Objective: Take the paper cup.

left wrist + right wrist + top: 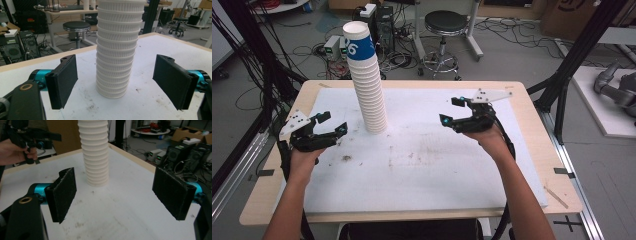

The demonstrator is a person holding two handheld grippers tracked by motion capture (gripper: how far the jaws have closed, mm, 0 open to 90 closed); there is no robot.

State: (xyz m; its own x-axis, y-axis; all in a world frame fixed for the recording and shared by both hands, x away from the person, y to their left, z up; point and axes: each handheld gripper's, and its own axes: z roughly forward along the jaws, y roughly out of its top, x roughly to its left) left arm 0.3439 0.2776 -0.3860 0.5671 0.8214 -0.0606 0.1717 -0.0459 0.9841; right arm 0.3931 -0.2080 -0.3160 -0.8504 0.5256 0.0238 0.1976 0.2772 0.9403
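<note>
The left gripper (328, 125) sits low at the left side of the table (532, 150), forearm entering from the near edge, jaws spread wide w/ nothing between the pads, aimed right toward the stack of paper cups (366, 80). The right gripper (452, 111) is held above the mat's right half, wrist bent, jaws likewise wide apart and empty, aimed left at the stack. The stack stands upright on the white mat (422, 170), left of centre toward the far edge, well apart from both grippers; top cup has a blue band. In the left gripper view the stack (116, 50) sits centred between the pads, untouched. Open mat across the centre and near side; the stool (444, 35) and cables lie beyond the far edge.
</note>
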